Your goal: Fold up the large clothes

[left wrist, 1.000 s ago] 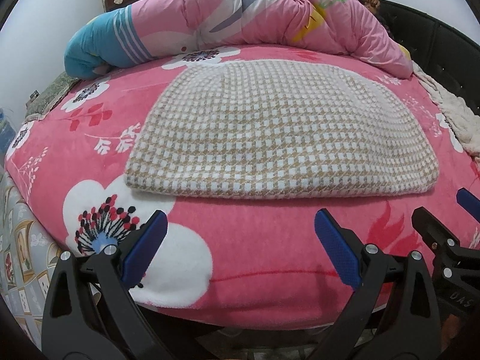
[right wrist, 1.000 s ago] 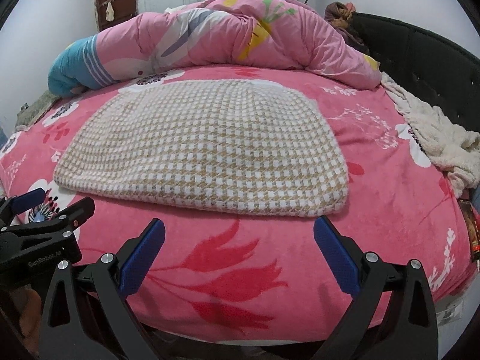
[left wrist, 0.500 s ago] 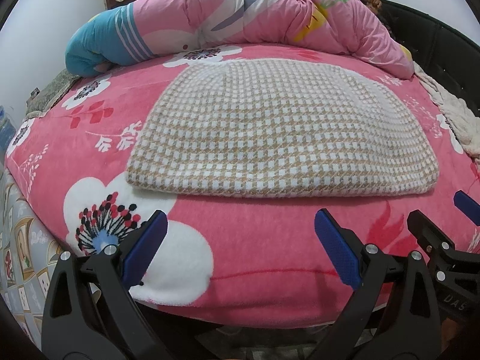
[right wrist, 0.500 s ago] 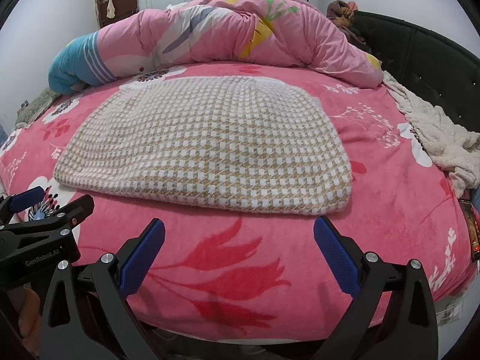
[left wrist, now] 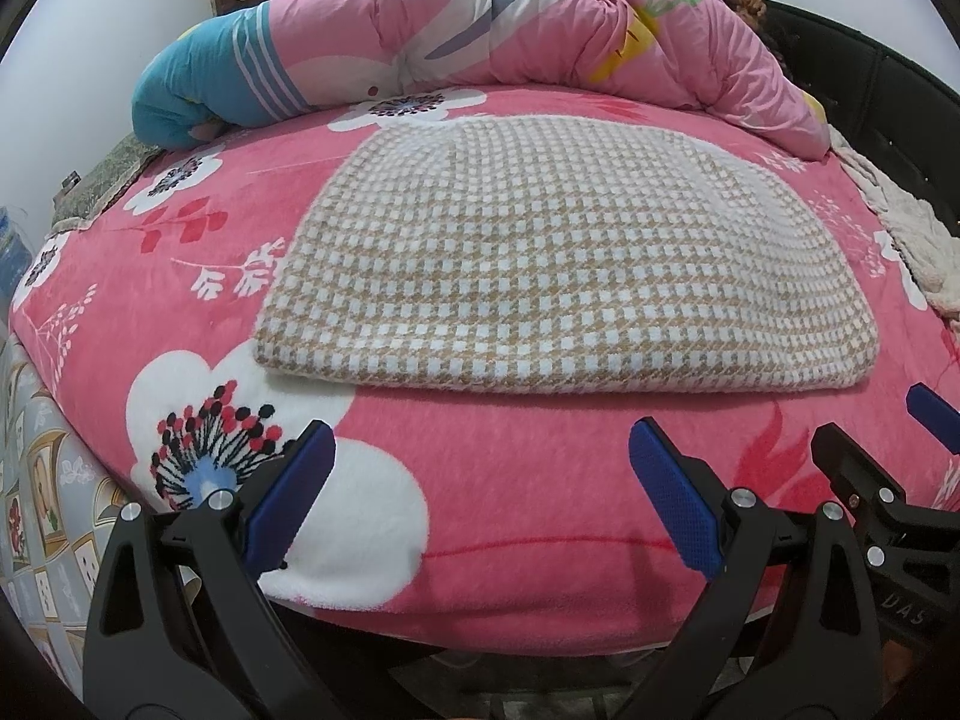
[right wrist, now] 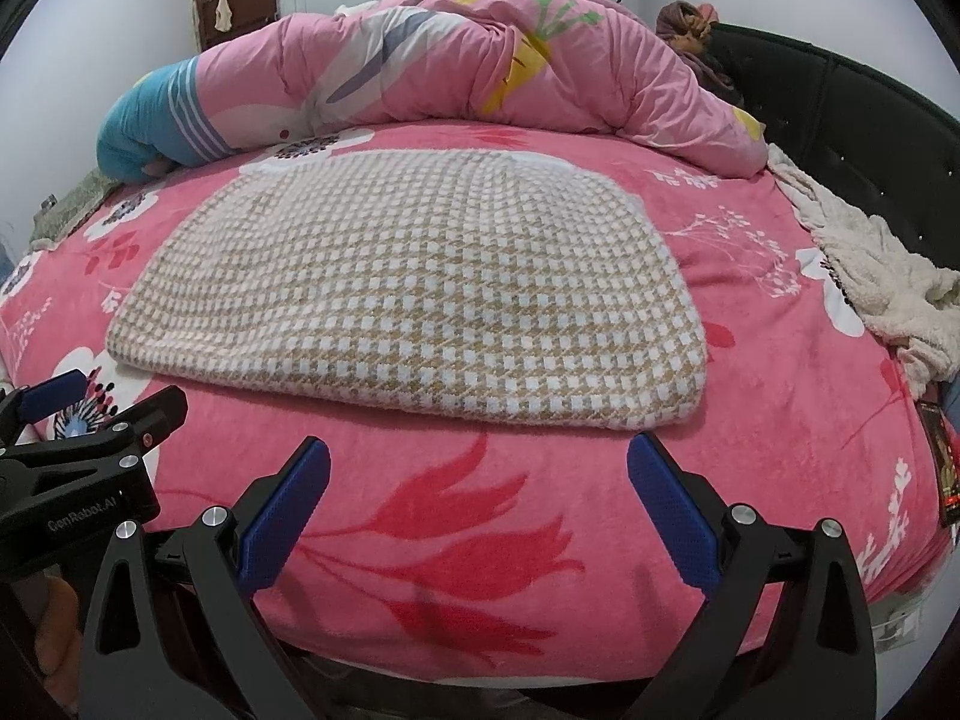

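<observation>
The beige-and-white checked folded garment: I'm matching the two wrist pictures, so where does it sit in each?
Left wrist: beige-and-white checked folded garment lies centre, slightly right, on the pink floral bed cover.
Right wrist: garment lies centre, slightly left.
Shared landmark: the rolled pink quilt with a blue end behind it.

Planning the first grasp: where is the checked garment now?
In both wrist views the checked garment lies flat mid-bed on the pink blanket, before the rolled quilt.
</observation>
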`<state>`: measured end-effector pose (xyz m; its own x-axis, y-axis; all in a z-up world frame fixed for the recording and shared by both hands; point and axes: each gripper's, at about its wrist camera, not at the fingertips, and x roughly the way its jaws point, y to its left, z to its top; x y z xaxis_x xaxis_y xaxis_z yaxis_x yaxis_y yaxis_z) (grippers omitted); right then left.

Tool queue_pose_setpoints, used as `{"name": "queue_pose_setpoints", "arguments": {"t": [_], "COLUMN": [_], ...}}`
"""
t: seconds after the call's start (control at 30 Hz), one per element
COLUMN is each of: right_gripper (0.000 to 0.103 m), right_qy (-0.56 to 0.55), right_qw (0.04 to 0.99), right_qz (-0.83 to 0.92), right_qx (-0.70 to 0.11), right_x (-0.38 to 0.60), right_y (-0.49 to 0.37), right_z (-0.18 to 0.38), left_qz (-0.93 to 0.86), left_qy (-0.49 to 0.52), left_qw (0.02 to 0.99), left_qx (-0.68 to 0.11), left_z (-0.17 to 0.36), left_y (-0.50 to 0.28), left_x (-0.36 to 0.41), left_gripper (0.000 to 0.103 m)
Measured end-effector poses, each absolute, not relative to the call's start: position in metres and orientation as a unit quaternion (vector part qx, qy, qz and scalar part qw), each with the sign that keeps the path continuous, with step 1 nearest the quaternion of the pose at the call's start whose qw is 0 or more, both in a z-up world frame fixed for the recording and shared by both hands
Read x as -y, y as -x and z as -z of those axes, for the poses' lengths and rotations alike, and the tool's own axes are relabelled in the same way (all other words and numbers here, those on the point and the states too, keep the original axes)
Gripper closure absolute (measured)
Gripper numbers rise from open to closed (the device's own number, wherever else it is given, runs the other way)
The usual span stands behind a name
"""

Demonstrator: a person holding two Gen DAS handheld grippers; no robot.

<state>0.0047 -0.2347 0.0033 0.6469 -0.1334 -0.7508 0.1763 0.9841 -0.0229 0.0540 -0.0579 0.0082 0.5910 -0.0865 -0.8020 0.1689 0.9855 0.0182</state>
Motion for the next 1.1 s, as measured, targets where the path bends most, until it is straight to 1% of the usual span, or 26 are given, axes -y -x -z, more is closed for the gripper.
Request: {"name": "queue_pose_setpoints", "arguments": {"t": [1.1], "right_gripper": [0.006], "right_qy": [-0.023], "right_qw": [0.907], "right_qz": [0.084], "right_qx": [-0.412], "right_x": [0.2362], "right_y": [-0.0052], "right_z": [-0.0031], "left_qz": [0.067], "left_qy": [-0.045], "left_qw": [0.892], "left_qx": [-0.445], "left_z": [-0.0083], "left_y": [-0.0536], "left_x": [0.0565], "left_gripper": [0.008]}}
